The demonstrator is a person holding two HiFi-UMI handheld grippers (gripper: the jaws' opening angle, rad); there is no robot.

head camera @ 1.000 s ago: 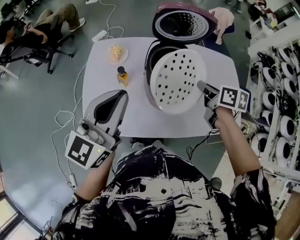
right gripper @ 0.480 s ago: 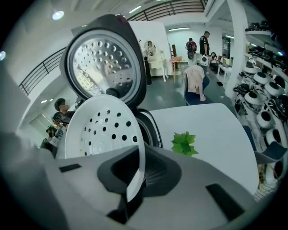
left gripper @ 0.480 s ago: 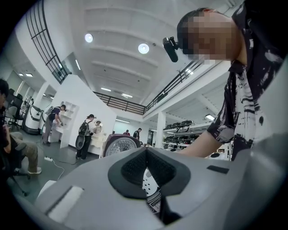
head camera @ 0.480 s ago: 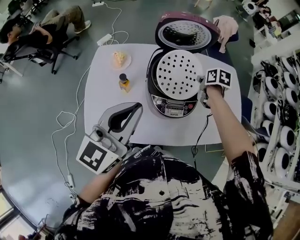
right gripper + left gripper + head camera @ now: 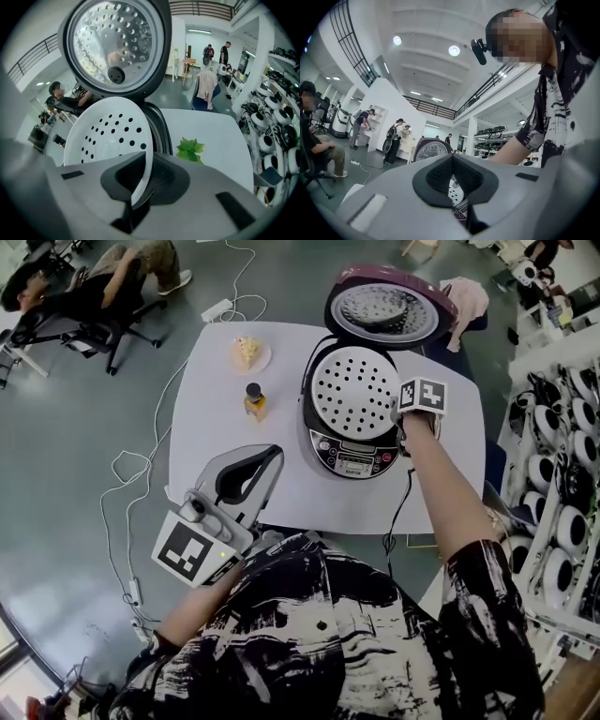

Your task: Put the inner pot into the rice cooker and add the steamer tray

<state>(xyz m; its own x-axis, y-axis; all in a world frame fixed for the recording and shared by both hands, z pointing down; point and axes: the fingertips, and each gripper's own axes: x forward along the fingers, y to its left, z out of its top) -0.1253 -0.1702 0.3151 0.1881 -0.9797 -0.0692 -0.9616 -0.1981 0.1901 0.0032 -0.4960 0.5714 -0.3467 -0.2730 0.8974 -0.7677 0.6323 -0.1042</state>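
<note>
The white perforated steamer tray (image 5: 353, 392) lies flat in the mouth of the open rice cooker (image 5: 349, 454). My right gripper (image 5: 397, 416) points steeply down at the tray's right edge and is shut on its rim (image 5: 140, 180). Behind the tray (image 5: 110, 133) a dark pot rim (image 5: 159, 129) shows; the rest of the inner pot is hidden under the tray. The cooker's lid (image 5: 389, 306) stands open at the back. My left gripper (image 5: 236, 476) is held level over the table's front left corner, shut and holding nothing (image 5: 460, 206).
On the white table (image 5: 211, 427) stand a small amber bottle (image 5: 254, 400) and a plate of food (image 5: 249, 352). A green leafy sprig (image 5: 190, 149) lies right of the cooker. Cables trail on the floor at left, where a person sits; shelves of cookers line the right.
My right gripper carried the tray from a tilted hold above the table's front down and away onto the cooker, where it now lies flat. The left gripper has hardly moved.
</note>
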